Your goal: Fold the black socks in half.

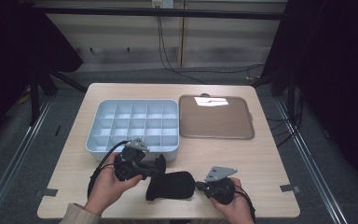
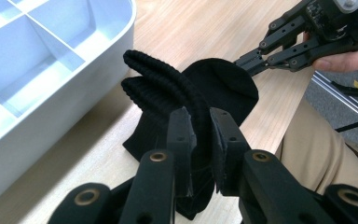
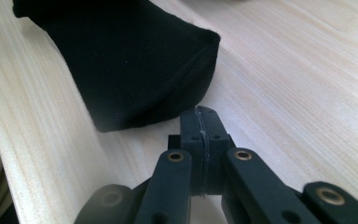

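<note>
A light wooden table (image 1: 261, 158) stands on grey carpet (image 1: 18, 154) before a pale panelled wall (image 1: 214, 42).

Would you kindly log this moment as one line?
left gripper shut on black sock cuff | right gripper shut, empty, at toe | divided tray beside

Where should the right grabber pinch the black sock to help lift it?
Probably at the smooth toe end of the black sock, coming in low from the person's right side. That end lies flat on the table and points at the right gripper, whose jaws are shut and empty just short of it. The left gripper already pinches the ribbed cuff end, so the toe is the free part.
</note>
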`<state>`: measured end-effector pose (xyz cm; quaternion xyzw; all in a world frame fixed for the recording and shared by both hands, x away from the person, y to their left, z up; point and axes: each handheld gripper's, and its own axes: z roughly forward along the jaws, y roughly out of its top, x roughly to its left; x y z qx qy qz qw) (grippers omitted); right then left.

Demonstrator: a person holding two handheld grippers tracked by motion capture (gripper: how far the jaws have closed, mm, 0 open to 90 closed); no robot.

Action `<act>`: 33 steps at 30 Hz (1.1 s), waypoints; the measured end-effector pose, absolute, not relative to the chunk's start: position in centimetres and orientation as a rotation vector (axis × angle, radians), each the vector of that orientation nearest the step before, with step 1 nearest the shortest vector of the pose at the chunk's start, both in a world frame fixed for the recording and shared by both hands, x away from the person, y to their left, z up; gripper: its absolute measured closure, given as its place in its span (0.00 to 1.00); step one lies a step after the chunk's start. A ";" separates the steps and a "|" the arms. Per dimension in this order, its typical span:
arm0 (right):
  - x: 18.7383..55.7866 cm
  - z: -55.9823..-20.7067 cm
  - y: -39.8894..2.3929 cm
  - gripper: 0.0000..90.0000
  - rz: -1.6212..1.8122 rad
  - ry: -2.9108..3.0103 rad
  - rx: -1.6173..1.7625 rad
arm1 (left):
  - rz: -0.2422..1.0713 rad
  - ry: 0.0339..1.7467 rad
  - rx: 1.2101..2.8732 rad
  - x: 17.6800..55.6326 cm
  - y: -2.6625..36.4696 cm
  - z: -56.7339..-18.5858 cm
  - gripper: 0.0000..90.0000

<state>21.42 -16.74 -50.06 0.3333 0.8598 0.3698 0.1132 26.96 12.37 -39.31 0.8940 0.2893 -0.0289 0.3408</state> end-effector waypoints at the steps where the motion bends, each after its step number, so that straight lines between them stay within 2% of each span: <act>1: 21.4 -50.1 -16.7 1.00 1.087 2.524 0.973 | -0.079 0.751 2.329 27.0 12.3 -39.4 0.88; 33: 21.3 -50.1 -16.4 1.00 1.113 2.532 0.969 | -0.122 0.702 2.402 27.3 9.3 -41.0 0.88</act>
